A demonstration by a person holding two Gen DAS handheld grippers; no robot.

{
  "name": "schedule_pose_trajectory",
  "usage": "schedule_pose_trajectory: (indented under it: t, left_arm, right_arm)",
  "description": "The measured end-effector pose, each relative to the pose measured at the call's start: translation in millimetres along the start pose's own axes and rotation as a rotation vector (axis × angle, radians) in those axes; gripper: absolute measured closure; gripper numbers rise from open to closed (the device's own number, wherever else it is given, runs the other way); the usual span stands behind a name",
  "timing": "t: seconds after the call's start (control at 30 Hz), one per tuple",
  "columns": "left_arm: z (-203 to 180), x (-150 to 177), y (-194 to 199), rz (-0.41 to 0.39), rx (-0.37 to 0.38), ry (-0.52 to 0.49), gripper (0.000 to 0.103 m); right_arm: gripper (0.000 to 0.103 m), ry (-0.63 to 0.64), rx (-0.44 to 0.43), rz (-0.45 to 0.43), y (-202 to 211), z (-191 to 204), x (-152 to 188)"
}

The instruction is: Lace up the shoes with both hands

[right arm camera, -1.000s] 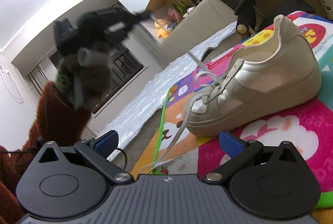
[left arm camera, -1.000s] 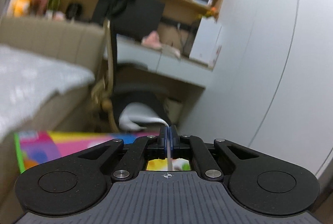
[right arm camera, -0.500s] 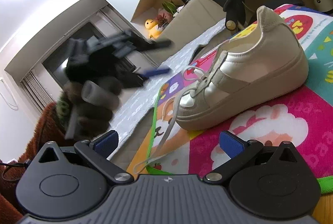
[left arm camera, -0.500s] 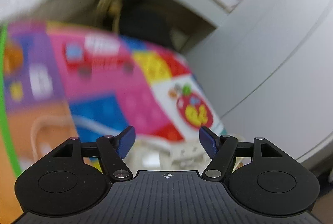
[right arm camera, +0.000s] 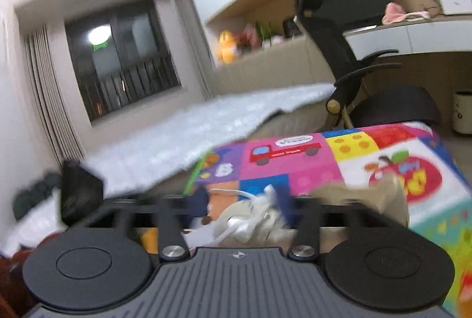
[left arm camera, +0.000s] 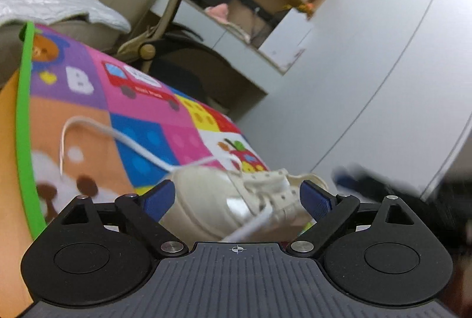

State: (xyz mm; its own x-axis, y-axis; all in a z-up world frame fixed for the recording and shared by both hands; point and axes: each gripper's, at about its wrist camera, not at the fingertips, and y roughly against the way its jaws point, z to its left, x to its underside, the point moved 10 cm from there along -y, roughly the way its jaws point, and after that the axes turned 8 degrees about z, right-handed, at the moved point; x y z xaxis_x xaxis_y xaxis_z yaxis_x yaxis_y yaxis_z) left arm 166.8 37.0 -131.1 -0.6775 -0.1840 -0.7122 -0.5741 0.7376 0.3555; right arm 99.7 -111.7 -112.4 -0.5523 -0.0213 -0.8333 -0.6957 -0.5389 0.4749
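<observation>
Shoe [left arm camera: 236, 200] between opening left gripper [left arm camera: 237, 197]

The play mat [right arm camera: 348, 167] has a white letter "B" [left arm camera: 79, 79] on a purple square near its green edge. Beside it, on a pink square, a red truck [right arm camera: 283, 152] has small words under it, too blurry to read.

A colourful play mat [left arm camera: 141, 99] carries a cream shoe [left arm camera: 236, 205] with loose white lace [left arm camera: 118, 138].
</observation>
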Motion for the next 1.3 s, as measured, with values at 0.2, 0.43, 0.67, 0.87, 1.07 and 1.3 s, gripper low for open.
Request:
schedule_pose_trajectory:
  t: [0.2, 0.43, 0.67, 0.87, 1.07, 1.3]
  left_arm:
    - [-2, 8, -4, -0.022, 0.062, -0.018, 0.006]
    - [-23, 5, 13, -0.106, 0.183, -0.073, 0.000]
    - [-6, 18, -17, 0.043, 0.095, -0.008, 0.000]
    - [4, 19, -21, 0.073, 0.087, 0.043, 0.000]
    - [7, 23, -20, 0.089, 0.075, 0.051, 0.000]
    - [5, 24, -19, 0.088, 0.069, 0.045, 0.000]
  right_arm:
    - [0.067, 0.084, 0.135, 0.246, -80, -11, -30]
    - [0.098, -0.024, 0.126, 0.385, -130, -29, -8]
    - [0.103, -0.228, 0.096, 0.216, -99, -44, -75]
    - [0.103, -0.228, 0.083, 0.111, -68, -33, -118]
    - [0.102, -0.141, 0.097, 0.031, -42, -25, -154]
    - [0.046, 0.119, 0.203, 0.369, -107, -9, -54]
